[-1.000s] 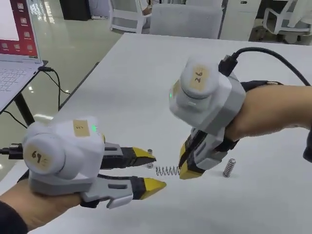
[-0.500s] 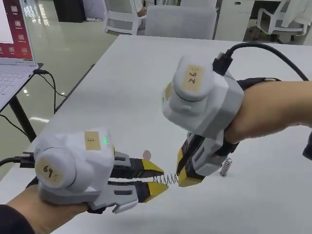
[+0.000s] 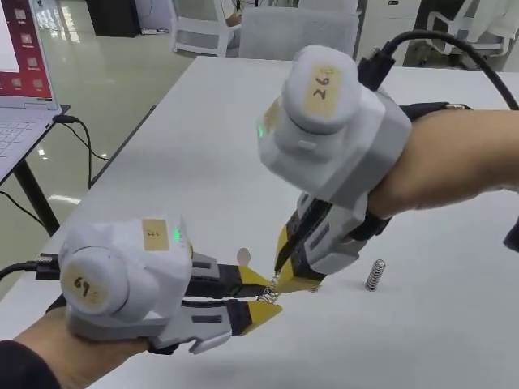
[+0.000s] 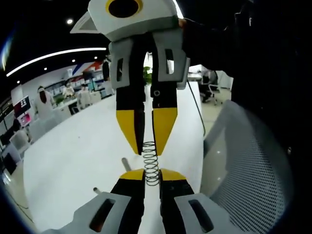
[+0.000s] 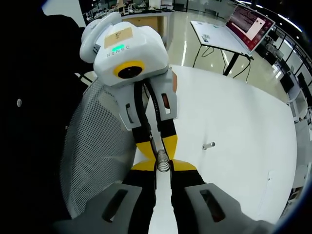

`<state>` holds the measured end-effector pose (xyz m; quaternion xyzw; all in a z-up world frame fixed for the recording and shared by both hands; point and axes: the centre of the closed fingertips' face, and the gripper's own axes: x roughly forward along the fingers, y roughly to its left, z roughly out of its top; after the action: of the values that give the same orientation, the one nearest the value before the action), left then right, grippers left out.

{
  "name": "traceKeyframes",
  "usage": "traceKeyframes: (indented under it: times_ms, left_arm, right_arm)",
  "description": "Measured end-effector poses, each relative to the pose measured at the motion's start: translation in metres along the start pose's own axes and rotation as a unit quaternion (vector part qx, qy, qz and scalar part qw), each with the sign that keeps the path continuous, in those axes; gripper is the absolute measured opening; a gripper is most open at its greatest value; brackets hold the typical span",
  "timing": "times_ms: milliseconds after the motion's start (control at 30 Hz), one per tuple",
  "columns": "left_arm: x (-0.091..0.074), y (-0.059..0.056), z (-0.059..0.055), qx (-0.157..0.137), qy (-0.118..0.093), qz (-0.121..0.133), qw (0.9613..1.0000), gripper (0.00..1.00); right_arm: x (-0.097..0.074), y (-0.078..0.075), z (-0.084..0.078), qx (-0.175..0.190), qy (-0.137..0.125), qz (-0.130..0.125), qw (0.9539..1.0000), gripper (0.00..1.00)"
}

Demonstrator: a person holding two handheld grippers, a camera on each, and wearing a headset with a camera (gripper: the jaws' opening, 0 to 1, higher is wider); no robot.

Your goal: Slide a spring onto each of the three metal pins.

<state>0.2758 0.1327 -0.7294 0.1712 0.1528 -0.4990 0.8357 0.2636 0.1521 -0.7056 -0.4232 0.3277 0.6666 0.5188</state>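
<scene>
While the left gripper [image 4: 151,176] sits nearest, its jaws are pressed onto one end of a spring [image 4: 150,161]. The right gripper [image 4: 147,151] pinches the other end, tip to tip with it, just above the table [image 3: 203,146]. Head view: a pin [image 3: 243,256] stands at 11 o'clock of the tips, close. A second spring [image 3: 374,275] stands upright at 3 o'clock, apart. A laptop [image 3: 20,73] sits far off at 10 o'clock, beyond the table edge.

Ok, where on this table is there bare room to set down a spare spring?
The far half of the table is bare, toward the chairs. Also free: the strip right of the standing spring. Crowded: the near edge, where the left gripper and right gripper meet on the held spring, beside a bare pin.
</scene>
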Motion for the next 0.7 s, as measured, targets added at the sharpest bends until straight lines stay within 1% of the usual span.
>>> traceKeyframes:
  times_ms: [133,233,367,467,533,700]
  left_arm:
    - [-0.0004,0.0013,0.0025,-0.003,-0.006,0.002,1.0,0.03]
    - [-0.0012,0.0025,0.0039,-0.006,-0.012,0.005,0.9999,0.03]
    - [-0.0018,0.0044,0.0037,-0.009,-0.013,0.008,0.9998,0.02]
    - [-0.0016,0.0052,0.003,-0.01,-0.013,0.009,0.9998,0.02]
    - [-0.0015,0.0048,0.003,-0.009,-0.013,0.009,0.9998,0.02]
    - [-0.0018,0.005,0.0048,-0.007,-0.017,0.01,0.9998,0.02]
  right_arm:
    - [-0.0011,0.0004,0.0079,-0.012,-0.005,-0.008,0.9999,0.07]
    - [-0.0017,-0.001,0.0102,-0.015,-0.007,-0.01,0.9998,0.07]
    - [-0.0018,-0.0025,0.0099,-0.018,-0.006,-0.012,0.9997,0.07]
    - [-0.0009,-0.0024,0.009,-0.023,-0.004,-0.008,0.9997,0.08]
    - [-0.0004,-0.0026,0.0094,-0.03,-0.006,-0.009,0.9995,0.1]
    - [0.0025,-0.0011,0.0068,-0.031,0.003,-0.003,0.9995,0.13]
